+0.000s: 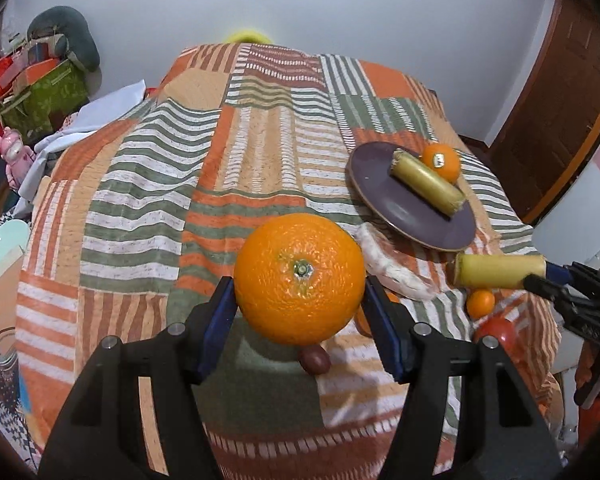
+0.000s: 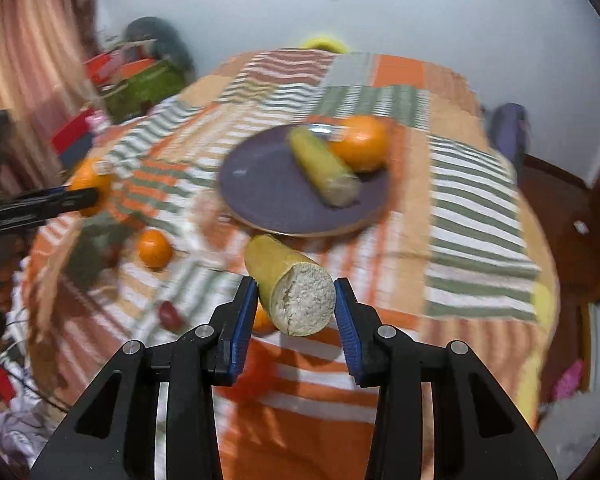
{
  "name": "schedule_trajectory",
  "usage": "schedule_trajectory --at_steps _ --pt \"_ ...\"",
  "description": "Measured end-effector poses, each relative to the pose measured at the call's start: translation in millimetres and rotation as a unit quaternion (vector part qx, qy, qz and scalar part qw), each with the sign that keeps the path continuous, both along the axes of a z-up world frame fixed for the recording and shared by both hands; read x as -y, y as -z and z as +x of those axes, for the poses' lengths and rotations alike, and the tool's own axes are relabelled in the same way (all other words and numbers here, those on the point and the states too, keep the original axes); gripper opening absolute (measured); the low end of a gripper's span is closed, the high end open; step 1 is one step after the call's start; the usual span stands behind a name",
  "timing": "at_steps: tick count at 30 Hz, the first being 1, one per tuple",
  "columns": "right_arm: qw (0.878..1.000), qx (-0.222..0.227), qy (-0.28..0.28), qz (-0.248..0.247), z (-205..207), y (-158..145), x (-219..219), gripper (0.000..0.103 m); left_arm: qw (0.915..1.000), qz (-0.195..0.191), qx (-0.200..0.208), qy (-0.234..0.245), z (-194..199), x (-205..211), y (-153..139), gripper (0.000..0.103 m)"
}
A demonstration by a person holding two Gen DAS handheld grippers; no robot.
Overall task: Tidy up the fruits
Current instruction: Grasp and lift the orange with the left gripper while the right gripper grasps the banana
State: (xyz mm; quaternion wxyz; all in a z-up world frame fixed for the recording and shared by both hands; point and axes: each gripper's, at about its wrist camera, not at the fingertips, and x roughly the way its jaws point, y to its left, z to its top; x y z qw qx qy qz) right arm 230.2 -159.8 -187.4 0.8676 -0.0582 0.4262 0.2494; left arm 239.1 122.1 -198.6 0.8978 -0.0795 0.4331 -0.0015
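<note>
My left gripper (image 1: 300, 308) is shut on a large orange (image 1: 300, 278) and holds it above the patchwork cloth. My right gripper (image 2: 296, 308) is shut on a yellow banana piece (image 2: 290, 290), held above the cloth just in front of the purple plate (image 2: 268, 188); it also shows at the right of the left wrist view (image 1: 500, 270). The plate (image 1: 384, 196) holds another banana piece (image 1: 426, 188) and an orange (image 1: 441, 161). A small orange (image 1: 480, 303), a red fruit (image 1: 498, 330) and a dark grape (image 1: 315, 360) lie on the cloth.
The striped patchwork cloth (image 1: 160, 200) covers the table. A white wrapped item (image 1: 392, 268) lies beside the plate. Boxes and clutter (image 1: 40, 80) stand at the far left. A wooden door (image 1: 560, 100) is at the right.
</note>
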Motion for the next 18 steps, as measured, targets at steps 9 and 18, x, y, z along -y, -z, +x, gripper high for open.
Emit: schedule_trajectory --at_steps 9,18 --pt "0.997 -0.067 0.043 -0.024 -9 45 50 0.035 0.9995 -0.001 0.006 0.03 -24 30 -9 0.063" --pt "0.997 -0.063 0.045 -0.022 1 36 46 0.05 0.999 -0.001 -0.01 0.044 -23 47 0 0.063"
